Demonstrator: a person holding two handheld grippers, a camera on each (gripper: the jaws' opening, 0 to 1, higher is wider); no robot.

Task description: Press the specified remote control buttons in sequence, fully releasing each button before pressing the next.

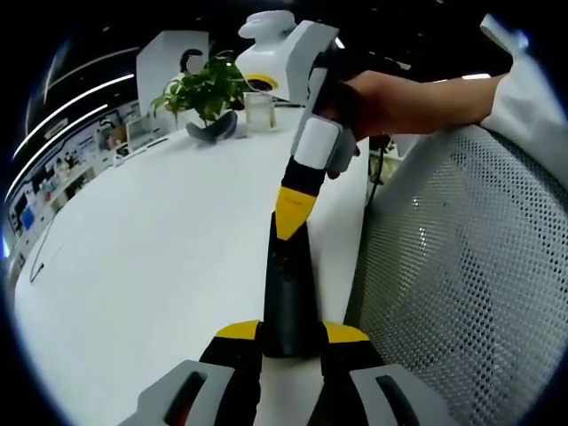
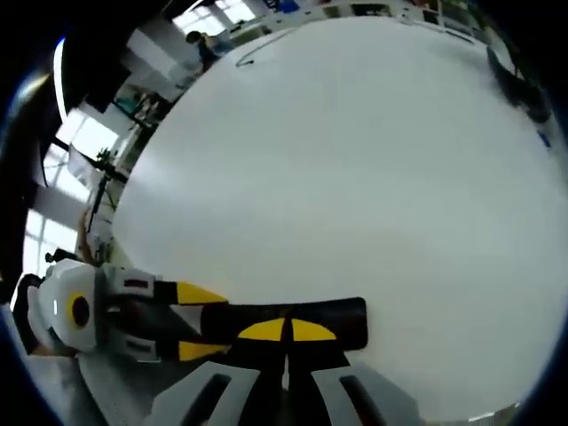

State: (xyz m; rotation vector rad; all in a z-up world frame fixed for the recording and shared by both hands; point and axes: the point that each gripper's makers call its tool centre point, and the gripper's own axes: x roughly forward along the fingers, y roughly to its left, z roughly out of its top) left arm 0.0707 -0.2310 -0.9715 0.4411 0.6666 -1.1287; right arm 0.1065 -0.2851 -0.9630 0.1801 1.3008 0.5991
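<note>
Holding the remote (image 1: pixel 288 293) clamped in my left gripper (image 1: pixel 291 342), I press straight down with my right gripper (image 2: pixel 286 330), tips closed, then lift clear.

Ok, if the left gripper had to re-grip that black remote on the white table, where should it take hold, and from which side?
Probably the near end, across the narrow width, where the left gripper already clamps the remote. It is long and slim and lies flat on the table, so coming in lengthwise suits it. That leaves the button face clear for the right gripper, whose tips sit on the far end.

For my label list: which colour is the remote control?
Black remote control, clearest in the left gripper view.
</note>
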